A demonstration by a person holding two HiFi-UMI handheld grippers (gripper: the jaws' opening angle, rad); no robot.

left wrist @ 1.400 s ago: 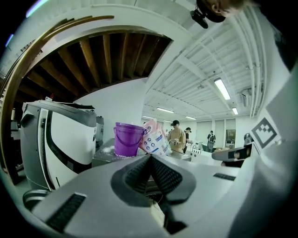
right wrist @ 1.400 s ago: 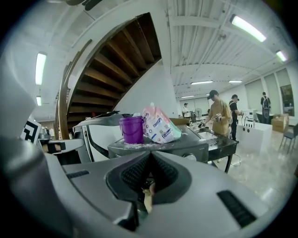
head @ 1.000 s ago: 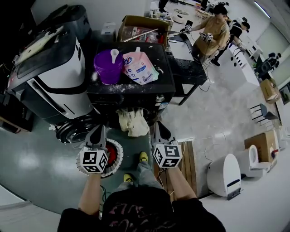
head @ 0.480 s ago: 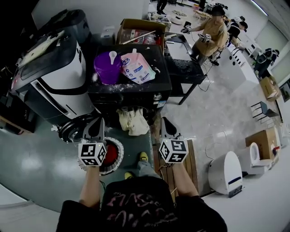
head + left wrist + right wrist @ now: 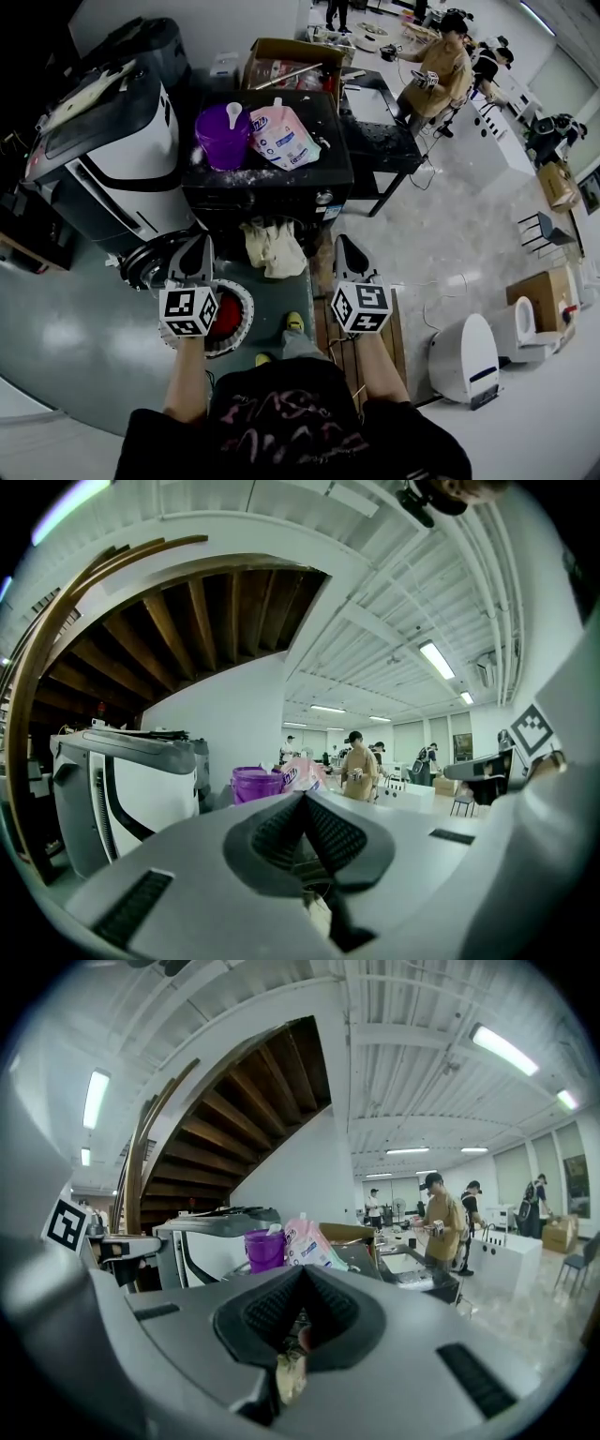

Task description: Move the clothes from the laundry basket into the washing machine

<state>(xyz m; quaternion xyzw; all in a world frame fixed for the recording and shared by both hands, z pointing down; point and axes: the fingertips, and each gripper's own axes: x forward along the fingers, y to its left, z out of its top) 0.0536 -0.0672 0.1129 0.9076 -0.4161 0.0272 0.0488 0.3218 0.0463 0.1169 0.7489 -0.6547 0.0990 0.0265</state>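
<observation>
The black washing machine [image 5: 281, 192] stands ahead of me, and a cream cloth [image 5: 272, 249] hangs out of its front opening. Its round door [image 5: 142, 265] is swung open to the left. Below, on the floor, the round white laundry basket [image 5: 242, 323] holds a red garment [image 5: 225, 317]. My left gripper [image 5: 199, 247] is shut and empty above the basket, left of the cream cloth. My right gripper [image 5: 343, 247] is shut and empty to the right of the cloth. In the gripper views the left gripper [image 5: 302, 801] and the right gripper [image 5: 302, 1275] show their pads pressed together with nothing between them.
A purple tub [image 5: 223, 136] and a pink detergent pouch [image 5: 279, 138] sit on the washer's top. A white and black appliance [image 5: 103, 159] stands to the left, a cardboard box [image 5: 291, 61] behind. A wooden pallet [image 5: 349, 352] lies by my feet. A person [image 5: 436, 75] stands at the far right.
Both grippers have risen a little and moved closer to the washer front, still shut. The cream cloth and the basket have stayed where they were.
</observation>
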